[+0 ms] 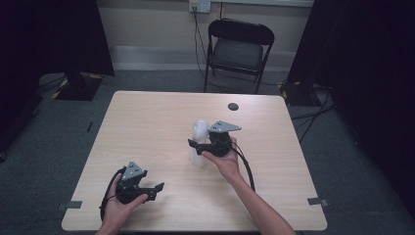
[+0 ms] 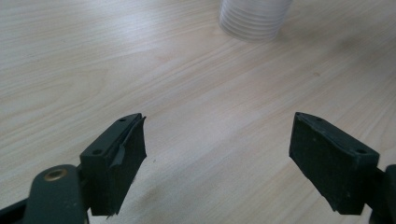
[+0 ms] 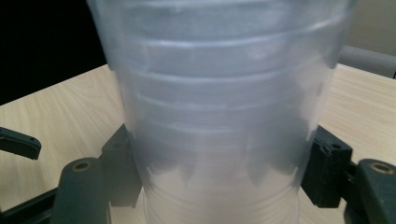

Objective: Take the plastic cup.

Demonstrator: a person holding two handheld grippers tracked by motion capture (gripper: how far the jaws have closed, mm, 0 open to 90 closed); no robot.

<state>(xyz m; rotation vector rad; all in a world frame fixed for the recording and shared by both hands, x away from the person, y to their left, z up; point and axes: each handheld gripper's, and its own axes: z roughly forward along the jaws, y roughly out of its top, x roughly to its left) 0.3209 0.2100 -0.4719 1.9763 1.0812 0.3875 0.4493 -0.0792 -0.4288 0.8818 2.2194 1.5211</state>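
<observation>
A stack of translucent ribbed plastic cups (image 1: 198,133) stands upright near the middle of the wooden table (image 1: 147,122). My right gripper (image 1: 197,146) reaches in from the right, its jaws set around the lower part of the stack. In the right gripper view the cups (image 3: 219,107) stand close up, and both black pads (image 3: 120,164) meet their sides. My left gripper (image 1: 155,190) rests low near the front left of the table, held in a hand. Its jaws (image 2: 217,158) stand wide apart over bare wood, with the base of the cups (image 2: 254,18) farther off.
A black folding chair (image 1: 238,49) stands behind the table. A small dark round spot (image 1: 233,106) lies near the table's far edge. Grey tape marks (image 1: 318,201) sit at the front corners. Dark curtains hang on both sides.
</observation>
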